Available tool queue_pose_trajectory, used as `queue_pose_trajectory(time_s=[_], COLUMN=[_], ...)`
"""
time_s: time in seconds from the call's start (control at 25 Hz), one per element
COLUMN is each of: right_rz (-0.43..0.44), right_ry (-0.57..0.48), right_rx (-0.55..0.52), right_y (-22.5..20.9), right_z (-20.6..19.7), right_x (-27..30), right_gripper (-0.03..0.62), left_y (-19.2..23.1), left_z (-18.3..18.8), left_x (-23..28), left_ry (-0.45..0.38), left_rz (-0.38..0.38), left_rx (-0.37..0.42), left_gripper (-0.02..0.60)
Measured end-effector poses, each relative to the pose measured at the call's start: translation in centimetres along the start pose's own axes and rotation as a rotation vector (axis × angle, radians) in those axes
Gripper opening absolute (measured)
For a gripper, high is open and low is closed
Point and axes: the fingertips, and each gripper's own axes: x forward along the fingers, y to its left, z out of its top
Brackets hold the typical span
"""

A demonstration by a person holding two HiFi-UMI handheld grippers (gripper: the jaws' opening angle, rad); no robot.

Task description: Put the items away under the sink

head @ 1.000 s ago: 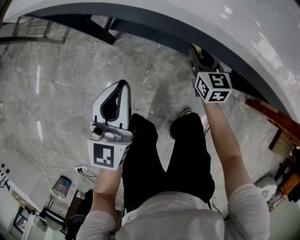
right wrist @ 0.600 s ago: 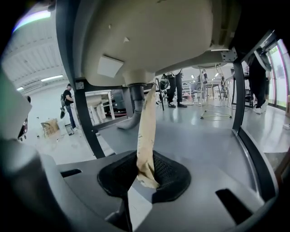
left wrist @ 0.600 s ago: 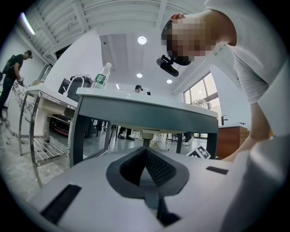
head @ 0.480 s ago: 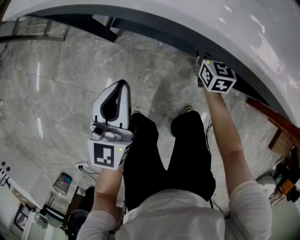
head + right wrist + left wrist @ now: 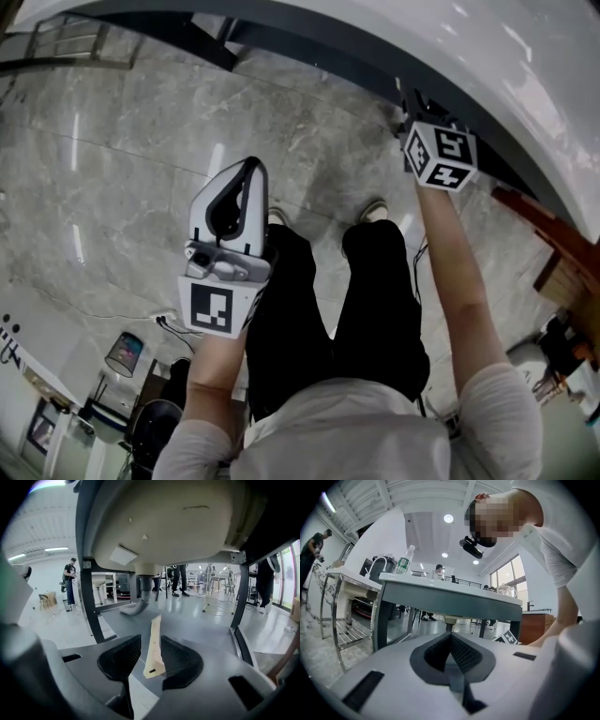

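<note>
Just opened the right gripper (image 5: 150, 642) wide off the pale wooden strip (image 5: 154, 651), loose between its jaws over the dark shelf (image 5: 201, 617) under the sink basin (image 5: 164, 522); likely near stowed, left gripper (image 5: 451, 638) closed, empty

Your right gripper (image 5: 150, 642) reaches in under the sink basin (image 5: 159, 522). Its jaws have just been opening, and the wooden board (image 5: 154, 629) stands on edge between them. The drain pipe (image 5: 144, 590) hangs behind the board. Your left gripper (image 5: 247, 167) is to the left, nearer you, over the floor (image 5: 141, 141).
</note>
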Motion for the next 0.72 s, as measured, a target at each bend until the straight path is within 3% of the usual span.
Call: queue_pose_trajectory(time_s=[0.2, 0.4, 0.72], right_rz=[0.052, 0.126, 0.187], right_ry=[0.057, 0.138, 0.174], right_rx=[-0.030, -0.063, 0.012], right_y=[3.3, 7.6, 10.3], right_z=[-0.2, 0.1, 5.5], right_x=[-4.7, -11.6, -21.1], right_gripper=[0.141, 0.075, 0.049], left_y=[-1.0, -2.3, -4.9], left_z=[2.6, 7.0, 14.5], left_x=[-1.4, -2.7, -4.5], left_ry=[0.026, 0.041, 0.033], left_rz=[-0.010, -0.017, -0.014], left_rx=[-0.003, -0.016, -0.038], left_gripper=[0.003, 0.003, 0.003])
